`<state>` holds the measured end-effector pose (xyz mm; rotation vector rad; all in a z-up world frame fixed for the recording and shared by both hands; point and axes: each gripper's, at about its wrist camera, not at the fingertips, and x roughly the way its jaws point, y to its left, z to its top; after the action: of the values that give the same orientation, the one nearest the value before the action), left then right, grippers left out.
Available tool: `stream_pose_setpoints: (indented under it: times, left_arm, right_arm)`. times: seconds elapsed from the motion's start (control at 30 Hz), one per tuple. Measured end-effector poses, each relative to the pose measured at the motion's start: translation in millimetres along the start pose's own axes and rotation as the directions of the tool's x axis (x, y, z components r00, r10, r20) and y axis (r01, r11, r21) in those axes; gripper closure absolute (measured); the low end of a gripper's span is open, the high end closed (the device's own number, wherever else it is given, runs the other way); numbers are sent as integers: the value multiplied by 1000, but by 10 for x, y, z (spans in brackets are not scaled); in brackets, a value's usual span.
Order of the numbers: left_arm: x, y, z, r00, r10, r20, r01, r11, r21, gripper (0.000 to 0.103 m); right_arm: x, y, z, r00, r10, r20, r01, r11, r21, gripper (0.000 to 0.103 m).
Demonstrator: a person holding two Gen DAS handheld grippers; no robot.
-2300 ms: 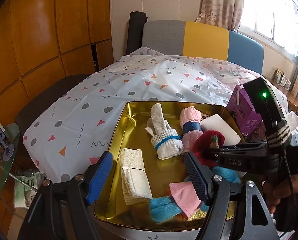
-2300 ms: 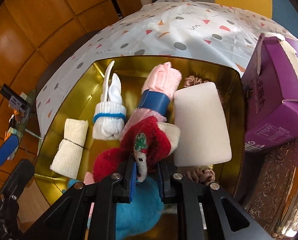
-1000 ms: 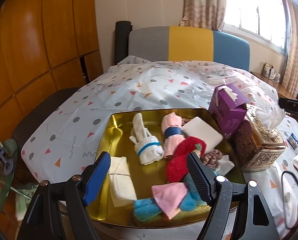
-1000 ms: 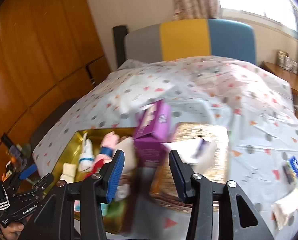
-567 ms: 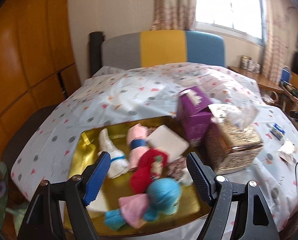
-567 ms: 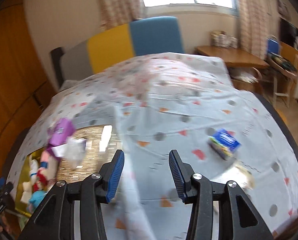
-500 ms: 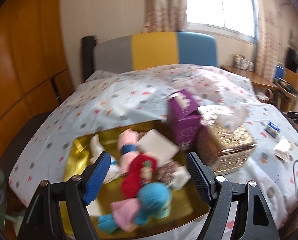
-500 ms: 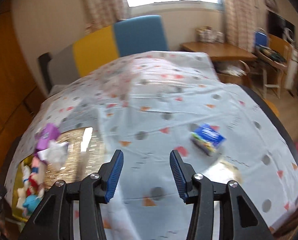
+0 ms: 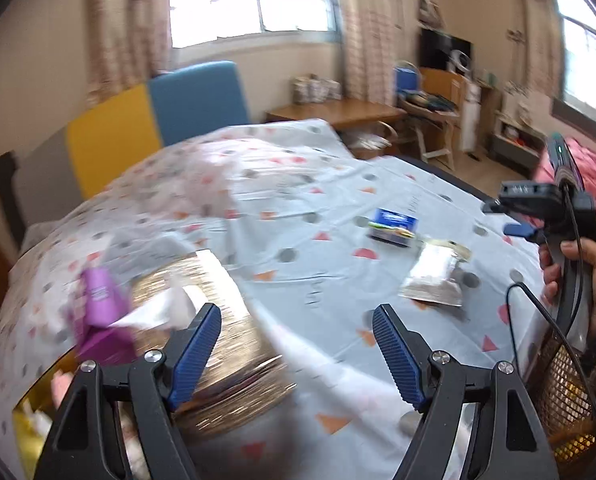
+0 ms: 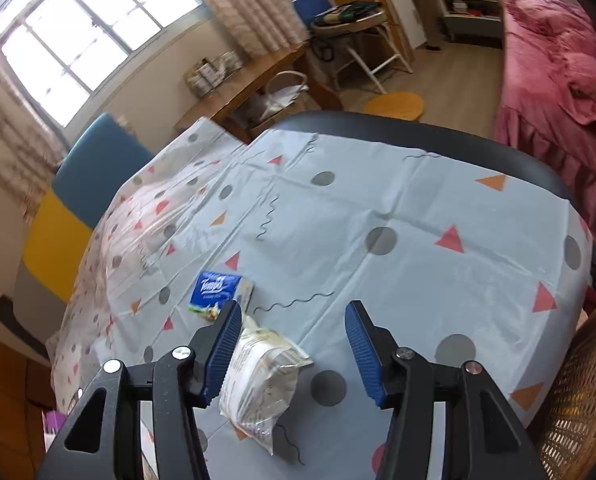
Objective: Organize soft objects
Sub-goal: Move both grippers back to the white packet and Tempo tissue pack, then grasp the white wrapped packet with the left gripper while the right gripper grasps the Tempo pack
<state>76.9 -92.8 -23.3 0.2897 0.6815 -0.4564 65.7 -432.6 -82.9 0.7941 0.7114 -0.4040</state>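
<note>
My left gripper (image 9: 296, 354) is open and empty above the patterned tablecloth (image 9: 298, 232), just right of the gold tissue box (image 9: 218, 312). My right gripper (image 10: 294, 348) is open and empty over the table's right part, above a silver foil packet (image 10: 260, 376). A blue tissue pack (image 10: 218, 290) lies just beyond it. In the left wrist view the right gripper's body (image 9: 558, 216) is held in a hand at the right edge, with the packet (image 9: 434, 276) and the blue pack (image 9: 394, 222) on the cloth. Only a corner of the gold tray (image 9: 26, 420) with soft objects shows at lower left, blurred.
A purple carton (image 9: 98, 312) stands left of the gold tissue box. A wicker basket (image 9: 566, 392) sits at the table's right edge. A yellow and blue chair back (image 9: 158, 100) stands behind the table. A pink bed (image 10: 558, 68) lies beyond the table's far edge.
Both grippers have swung right, away from the gold tray, toward the table's right side. The right gripper earlier let go of the red soft toy in the tray and has stayed open since.
</note>
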Motion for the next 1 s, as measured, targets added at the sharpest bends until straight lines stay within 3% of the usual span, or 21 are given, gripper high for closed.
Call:
stream_pose_setpoints:
  times: [0.07, 0.13, 0.3, 0.57, 0.67, 0.73, 0.77, 0.8, 0.83, 0.87, 0.9, 1.0]
  left_arm:
    - [288, -232, 86, 996, -81, -39, 82, 996, 28, 22]
    - [540, -445, 151, 987, -132, -88, 136, 990, 41, 10]
    - [1079, -896, 274, 959, -228, -168, 244, 966, 80, 9]
    - [1719, -1343, 397, 919, -286, -272, 328, 937, 123, 9]
    - [1920, -1466, 396, 913, -275, -300, 326, 936, 134, 11]
    - [2067, -1506, 385, 906, -275, -323, 328, 937, 124, 19]
    - [2114, -1517, 370, 893, -290, -343, 344, 933, 108, 31]
    - [2133, -1524, 364, 892, -295, -343, 346, 933, 96, 37]
    - [2097, -1510, 363, 903, -285, -321, 329, 940, 90, 40]
    - [2086, -1479, 362, 899, -301, -319, 338, 939, 67, 48]
    - [2051, -1425, 347, 894, -321, -313, 349, 937, 35, 50]
    - [1879, -1248, 234, 912, -290, -290, 303, 953, -1, 52]
  right_arm:
    - [14, -27, 10, 1000, 17, -8, -17, 999, 28, 48]
    - [21, -38, 14, 1000, 25, -12, -24, 999, 38, 48]
    - [36, -50, 27, 998, 54, -17, -52, 997, 62, 48]
    - [129, -109, 17, 993, 97, -70, -89, 990, 107, 48]
    - [138, -105, 16, 992, 100, -71, -92, 990, 107, 48]
    - [155, -110, 22, 992, 101, -75, -93, 989, 114, 48]
    - [165, -112, 22, 992, 102, -79, -93, 989, 115, 48]
    - [177, -109, 17, 991, 103, -85, -93, 989, 114, 48]
    - [187, -111, 12, 991, 103, -90, -93, 989, 114, 48]
    - [192, -119, 9, 990, 101, -94, -90, 989, 114, 48]
    - [200, -116, 10, 991, 96, -97, -85, 990, 112, 48]
    - [214, -116, 7, 990, 91, -105, -80, 991, 109, 48]
